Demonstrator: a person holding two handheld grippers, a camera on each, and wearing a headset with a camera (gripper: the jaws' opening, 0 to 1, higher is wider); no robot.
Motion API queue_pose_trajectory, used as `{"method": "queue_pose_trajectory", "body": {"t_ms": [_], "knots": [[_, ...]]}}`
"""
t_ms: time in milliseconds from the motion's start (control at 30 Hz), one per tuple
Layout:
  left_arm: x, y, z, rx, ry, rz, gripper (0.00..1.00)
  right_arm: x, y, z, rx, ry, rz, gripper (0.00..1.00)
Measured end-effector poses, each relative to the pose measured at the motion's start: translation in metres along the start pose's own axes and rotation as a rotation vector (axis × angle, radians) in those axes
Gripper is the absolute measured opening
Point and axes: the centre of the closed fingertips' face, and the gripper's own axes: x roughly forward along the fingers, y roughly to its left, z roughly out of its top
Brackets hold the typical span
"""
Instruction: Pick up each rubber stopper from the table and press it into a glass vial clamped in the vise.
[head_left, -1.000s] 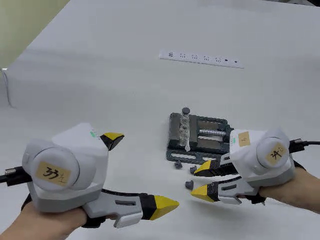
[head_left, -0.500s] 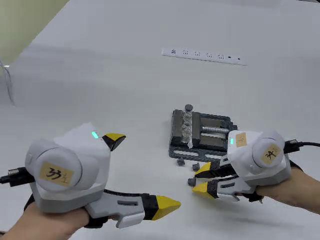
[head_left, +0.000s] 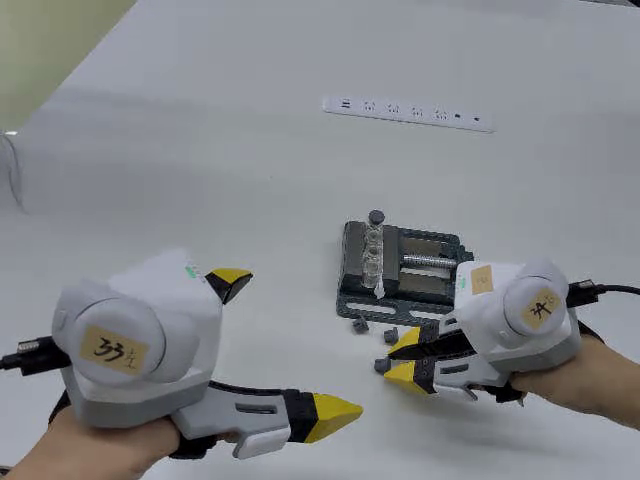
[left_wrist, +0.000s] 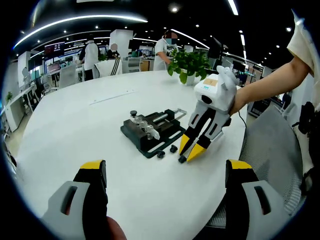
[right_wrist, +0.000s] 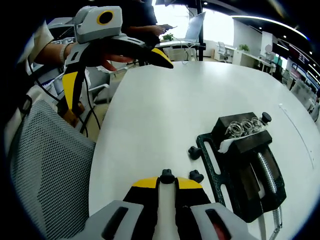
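Thus far one seated stopper (head_left: 376, 216) capped a vial (head_left: 373, 242); right tongs (head_left: 392, 360) gripped a second stopper (right_wrist: 167, 175), left tongs (head_left: 288, 342) gaped empty, two loose stoppers (head_left: 359, 324) lay nearby.

Left tongs (head_left: 282, 344) gape wide; right tongs (head_left: 400, 360) are pinched close together.

handwritten "33" on a tan sticker (head_left: 112, 349), left hand-held gripper (head_left: 287, 342); mark (head_left: 541, 308) on right hand-held gripper (head_left: 398, 360) illegible

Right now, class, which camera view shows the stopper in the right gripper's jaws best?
The right gripper view: the stopper sits close and large at the yellow tips of the right gripper. The head and left gripper views show it as a small dark speck at those tips.
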Motion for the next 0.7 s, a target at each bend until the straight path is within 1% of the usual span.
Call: {"method": "queue_pose_trajectory", "body": {"t_ms": [67, 167, 267, 333, 400, 467, 500, 600, 667, 700], "knots": [[0.000, 0.000, -0.001, 0.000, 0.002, -0.002, 0.99, 0.000, 0.001, 0.000, 0.002, 0.001, -0.002, 0.07], [0.001, -0.003, -0.002, 0.010, 0.008, -0.007, 0.98, -0.005, 0.000, 0.002, 0.012, -0.002, -0.002, 0.07], [0.004, -0.006, -0.001, 0.027, 0.017, -0.025, 0.96, -0.019, -0.001, 0.007, -0.003, 0.010, -0.005, 0.07], [0.005, -0.009, 0.001, 0.048, 0.015, -0.045, 0.92, -0.027, -0.002, 0.011, -0.008, 0.017, -0.001, 0.06], [0.009, -0.015, 0.005, 0.063, 0.017, -0.072, 0.85, -0.038, -0.001, 0.015, -0.010, 0.034, 0.006, 0.06], [0.014, -0.022, 0.011, 0.090, 0.013, -0.100, 0.83, -0.048, -0.002, 0.012, -0.014, 0.082, 0.010, 0.06], [0.015, -0.024, 0.012, 0.103, 0.014, -0.109, 0.81, -0.052, -0.002, 0.013, -0.027, 0.090, 0.012, 0.06], [0.025, -0.034, 0.020, 0.152, 0.016, -0.142, 0.77, -0.068, 0.001, 0.012, -0.059, 0.152, 0.035, 0.06], [0.029, -0.040, 0.025, 0.175, 0.014, -0.160, 0.74, -0.075, 0.003, 0.013, -0.076, 0.180, 0.046, 0.06], [0.033, -0.045, 0.028, 0.200, 0.016, -0.178, 0.72, -0.081, 0.004, 0.015, -0.094, 0.201, 0.060, 0.06]]}}
